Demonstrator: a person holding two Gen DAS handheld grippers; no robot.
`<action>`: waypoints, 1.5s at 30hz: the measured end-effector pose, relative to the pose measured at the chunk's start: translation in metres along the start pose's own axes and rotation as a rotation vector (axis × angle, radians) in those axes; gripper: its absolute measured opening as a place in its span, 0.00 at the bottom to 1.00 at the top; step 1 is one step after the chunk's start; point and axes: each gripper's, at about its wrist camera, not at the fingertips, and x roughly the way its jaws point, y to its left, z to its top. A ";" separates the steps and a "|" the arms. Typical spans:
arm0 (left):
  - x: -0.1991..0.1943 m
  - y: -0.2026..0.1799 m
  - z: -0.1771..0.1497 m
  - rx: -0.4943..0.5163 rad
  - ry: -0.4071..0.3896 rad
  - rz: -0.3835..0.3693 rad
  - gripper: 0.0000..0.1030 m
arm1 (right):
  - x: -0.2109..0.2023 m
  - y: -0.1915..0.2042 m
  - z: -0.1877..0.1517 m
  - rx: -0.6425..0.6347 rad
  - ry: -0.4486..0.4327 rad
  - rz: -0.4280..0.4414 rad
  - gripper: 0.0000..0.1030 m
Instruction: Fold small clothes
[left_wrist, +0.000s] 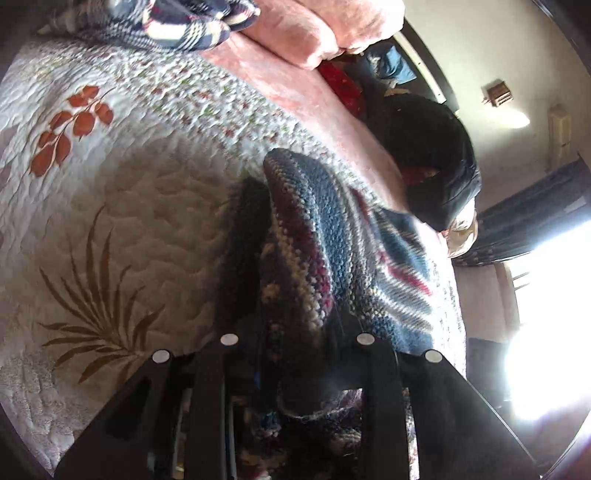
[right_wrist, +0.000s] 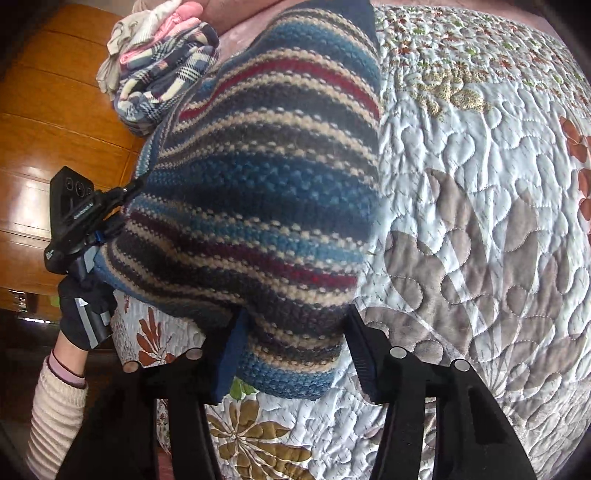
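A striped knit sweater (right_wrist: 258, 192) in blue, cream, dark red and black is held up over the quilted bedspread (right_wrist: 480, 221). In the left wrist view the sweater (left_wrist: 332, 236) runs between the fingers and drapes over the right one. My left gripper (left_wrist: 291, 280) is shut on it; from the right wrist view this gripper (right_wrist: 123, 197) pinches the sweater's left edge. My right gripper (right_wrist: 295, 347) is open, jaws wide apart, with the sweater's lower folded end bulging between the fingers.
A plaid garment (right_wrist: 162, 74) lies bunched at the bed's far end, beside pink blankets (left_wrist: 295, 37). Dark clothes (left_wrist: 424, 155) are piled at the bed's edge. A wooden wardrobe (right_wrist: 55, 110) stands left. A gloved hand with a ribbed sleeve (right_wrist: 55, 406) holds the left gripper.
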 end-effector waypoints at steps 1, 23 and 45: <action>0.002 0.004 -0.002 0.001 -0.006 0.004 0.26 | 0.003 0.000 -0.001 0.004 0.007 -0.001 0.51; -0.064 -0.022 -0.065 -0.034 0.093 -0.054 0.38 | -0.001 0.006 -0.006 -0.020 0.011 0.013 0.59; -0.056 0.000 -0.084 0.146 0.125 0.122 0.21 | 0.003 -0.002 -0.008 -0.060 0.059 -0.021 0.35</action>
